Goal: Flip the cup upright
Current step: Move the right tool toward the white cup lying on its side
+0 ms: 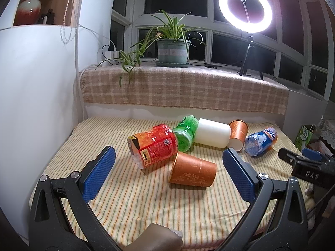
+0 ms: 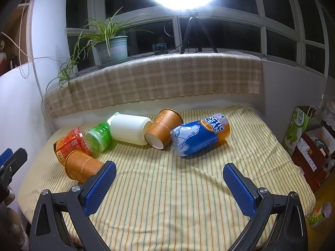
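Observation:
Several cups lie on their sides on a striped cloth (image 1: 146, 205). A near orange paper cup (image 1: 192, 172) (image 2: 81, 165) lies between my left gripper's (image 1: 168, 159) open, empty jaws. Behind it lie a red cup (image 1: 153, 144) (image 2: 71, 143), a green cup (image 1: 185, 133) (image 2: 99, 135), a white cup (image 1: 212, 132) (image 2: 129, 128), a second orange cup (image 1: 238, 132) (image 2: 165, 128) and a blue "Arctic Ocean" cup (image 1: 260, 140) (image 2: 201, 136). My right gripper (image 2: 169, 171) is open and empty, short of the blue cup; it also shows in the left wrist view (image 1: 303, 159).
A checked blanket covers the sill (image 1: 184, 87) behind the cloth, with a potted plant (image 1: 172, 50) and a ring light on a tripod (image 1: 246, 12). A white wall (image 1: 37, 83) stands left. Boxes and a green bag (image 2: 297, 129) sit at the right.

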Demonstrator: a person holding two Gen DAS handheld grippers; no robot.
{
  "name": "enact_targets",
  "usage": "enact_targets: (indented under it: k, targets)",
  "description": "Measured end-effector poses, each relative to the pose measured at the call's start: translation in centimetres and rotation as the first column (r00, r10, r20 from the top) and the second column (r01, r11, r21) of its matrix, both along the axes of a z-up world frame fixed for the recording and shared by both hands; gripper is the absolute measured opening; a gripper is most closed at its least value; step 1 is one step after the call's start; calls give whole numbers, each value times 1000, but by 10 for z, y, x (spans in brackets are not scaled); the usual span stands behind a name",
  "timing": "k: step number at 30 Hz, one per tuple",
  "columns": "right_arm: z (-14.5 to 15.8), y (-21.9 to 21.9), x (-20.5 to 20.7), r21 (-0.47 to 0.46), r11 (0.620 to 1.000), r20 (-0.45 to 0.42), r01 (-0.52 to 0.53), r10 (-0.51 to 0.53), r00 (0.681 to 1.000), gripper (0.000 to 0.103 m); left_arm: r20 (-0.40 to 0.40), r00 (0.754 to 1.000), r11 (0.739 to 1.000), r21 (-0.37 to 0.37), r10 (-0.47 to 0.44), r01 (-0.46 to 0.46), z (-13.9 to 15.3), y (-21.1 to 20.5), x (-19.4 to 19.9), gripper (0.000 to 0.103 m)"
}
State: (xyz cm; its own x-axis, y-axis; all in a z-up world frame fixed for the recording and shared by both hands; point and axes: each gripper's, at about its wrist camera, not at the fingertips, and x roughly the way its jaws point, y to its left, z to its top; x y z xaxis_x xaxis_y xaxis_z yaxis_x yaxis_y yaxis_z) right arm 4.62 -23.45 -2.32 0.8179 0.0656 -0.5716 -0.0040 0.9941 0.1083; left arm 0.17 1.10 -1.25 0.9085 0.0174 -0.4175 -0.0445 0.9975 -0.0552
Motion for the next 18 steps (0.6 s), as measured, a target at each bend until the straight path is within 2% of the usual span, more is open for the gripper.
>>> enact_targets:
  k: [3,10,14,18]
  targets:
    - [2,0,10,-16,999,-4,-29,29,1000,103,-4,1000,1000,3,1,-1,-1,5,-2,103]
    - [9,13,50,-110,973,-43,-205,201,979,103,-29,1000,1000,14,-8,8,-6,16,-7,103]
    - [12,23,75,-138,939,-83,-314,305,949,103,-39,999,1000,15,-16,16,-7,22,-10,103]
    - [11,39,102,-177,883,-144,-434,413,899,103,-45,999,1000,19,-13,14,-6,27,-14,103]
